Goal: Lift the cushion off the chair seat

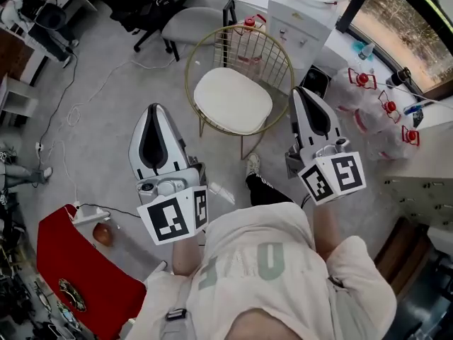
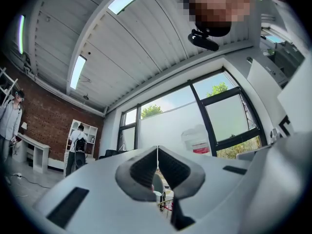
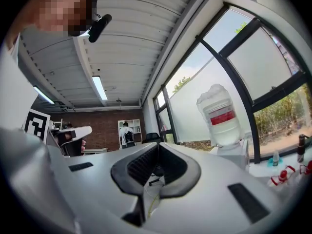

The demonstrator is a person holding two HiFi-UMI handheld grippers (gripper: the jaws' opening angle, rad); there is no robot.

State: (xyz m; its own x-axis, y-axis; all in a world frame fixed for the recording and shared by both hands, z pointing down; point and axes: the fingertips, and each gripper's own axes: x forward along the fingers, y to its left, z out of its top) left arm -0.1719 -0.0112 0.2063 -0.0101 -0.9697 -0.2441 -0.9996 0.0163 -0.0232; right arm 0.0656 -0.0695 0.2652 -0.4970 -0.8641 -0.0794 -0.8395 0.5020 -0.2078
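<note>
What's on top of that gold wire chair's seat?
A white round cushion covers the seat of the chair; nothing lies on it. The seat surface underneath is hidden.

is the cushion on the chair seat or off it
On: the white cushion lies flat on the seat of the gold wire chair, filling its round frame.
</note>
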